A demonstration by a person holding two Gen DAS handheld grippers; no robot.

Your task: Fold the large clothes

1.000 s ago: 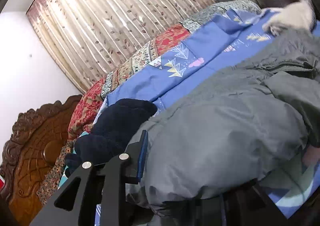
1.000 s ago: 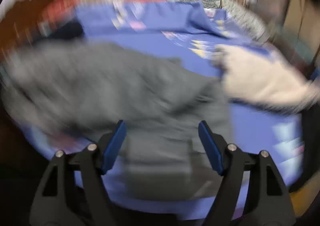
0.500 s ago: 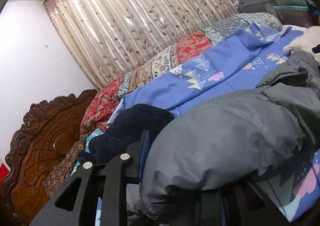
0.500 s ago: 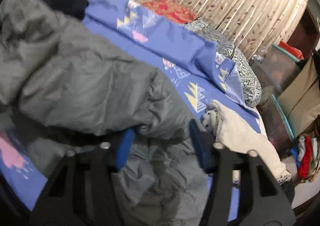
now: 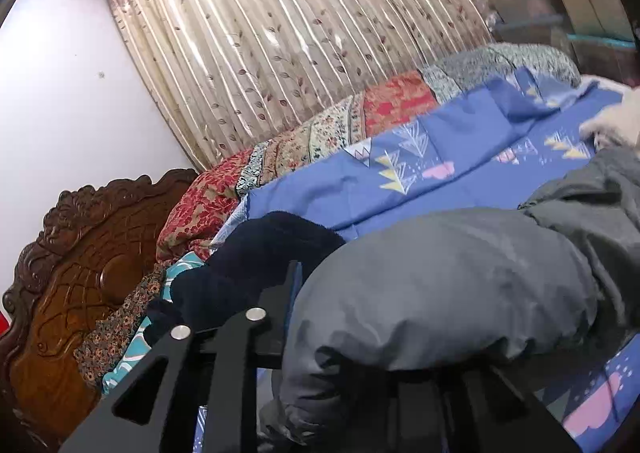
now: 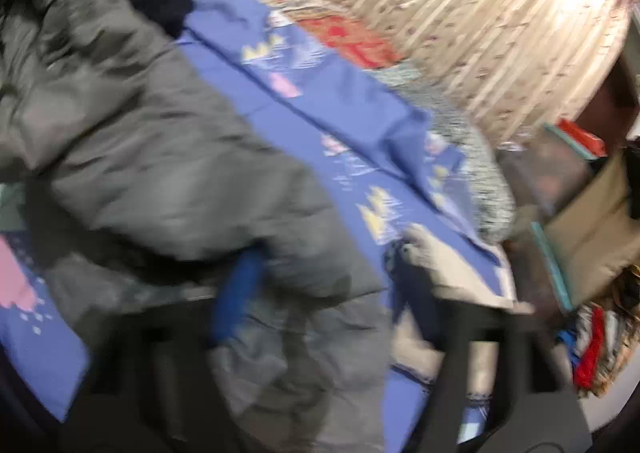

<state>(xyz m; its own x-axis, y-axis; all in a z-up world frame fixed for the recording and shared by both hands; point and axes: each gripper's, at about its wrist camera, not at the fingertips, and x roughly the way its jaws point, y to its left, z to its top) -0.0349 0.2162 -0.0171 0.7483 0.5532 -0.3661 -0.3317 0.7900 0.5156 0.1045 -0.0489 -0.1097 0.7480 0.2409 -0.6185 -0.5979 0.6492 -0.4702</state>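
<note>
A large grey padded jacket [image 5: 440,277] lies bunched on a bed with a blue patterned sheet [image 5: 360,181]. My left gripper [image 5: 376,325] has a thick fold of the jacket between its jaws, which are closing. The fold bulges over the gripper and hides its right finger. In the right wrist view the jacket [image 6: 152,157] spreads to the left. My right gripper [image 6: 324,289] is at its near edge with grey fabric between its fingers [image 6: 236,293]. Blur smears them, so the gap is hard to read.
A dark navy fleece garment [image 5: 256,253] lies beside the jacket near the carved wooden headboard [image 5: 72,265]. A white garment [image 6: 452,273] rests on the sheet by the right gripper. Patterned quilts and a curtain [image 5: 280,33] run along the far side. Boxes and clutter [image 6: 580,221] stand at the right.
My left gripper has risen a little with the jacket fold in it. My right gripper swung across and rolled onto the jacket's near edge, its fingers drawing in around the fabric.
</note>
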